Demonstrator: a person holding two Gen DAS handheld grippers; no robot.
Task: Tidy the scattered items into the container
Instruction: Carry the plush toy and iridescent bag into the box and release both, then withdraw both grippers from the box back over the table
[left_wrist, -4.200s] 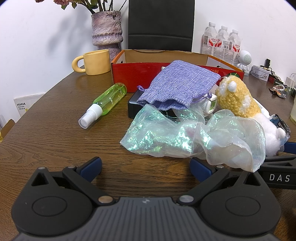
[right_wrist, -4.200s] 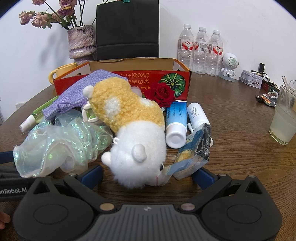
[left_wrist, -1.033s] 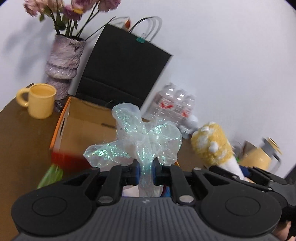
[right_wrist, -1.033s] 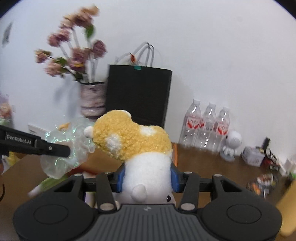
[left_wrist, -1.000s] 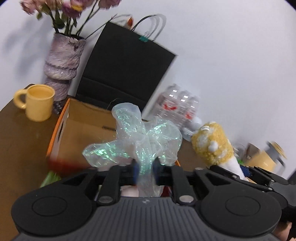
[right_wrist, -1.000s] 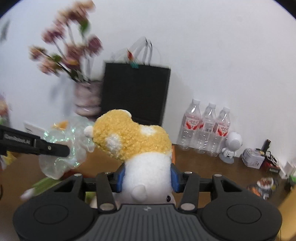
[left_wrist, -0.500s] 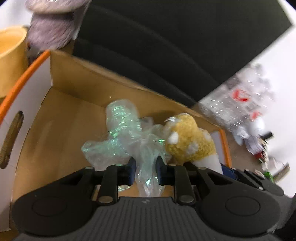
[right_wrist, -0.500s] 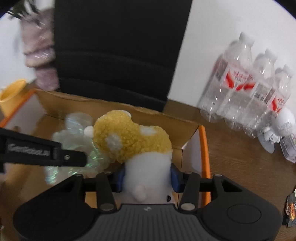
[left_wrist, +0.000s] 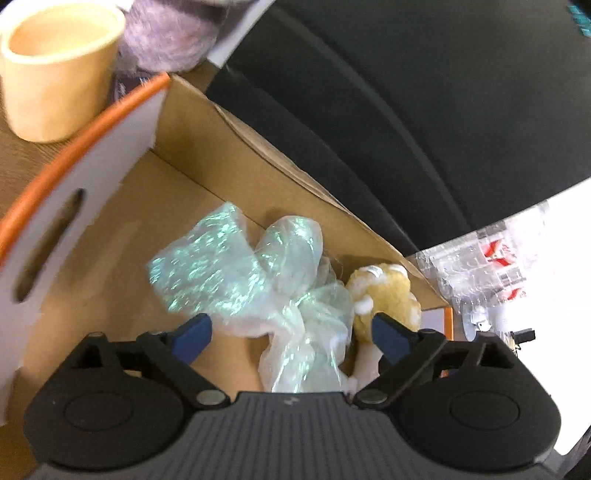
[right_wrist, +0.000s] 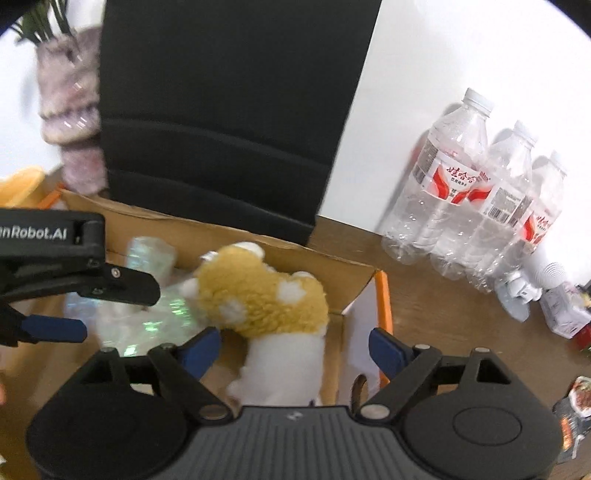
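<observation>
Both grippers hang over the open cardboard box (left_wrist: 110, 206) (right_wrist: 354, 291). My left gripper (left_wrist: 291, 332) is opening, its blue pads wide apart. The iridescent sheer pouch (left_wrist: 243, 284) lies loose between them inside the box, touching neither pad. My right gripper (right_wrist: 295, 345) is opening too. The yellow and white plush toy (right_wrist: 266, 306) sits between its spread pads in the box's right end, free of both. In the left wrist view the plush toy (left_wrist: 388, 295) lies just right of the pouch. In the right wrist view the pouch (right_wrist: 147, 302) shows under the left gripper's black finger (right_wrist: 122, 284).
A yellow mug (left_wrist: 59, 66) and a purple-grey vase (right_wrist: 70, 122) stand left of the box. A black paper bag (right_wrist: 229, 110) rises behind it. Three water bottles (right_wrist: 476, 199) and a small white robot figure (right_wrist: 524, 288) stand on the wooden table (right_wrist: 443, 314) to the right.
Both grippers went from shut to wide open. The pouch and the plush toy dropped out of the pads and now rest in the box. Both cameras sank a little closer to the box.
</observation>
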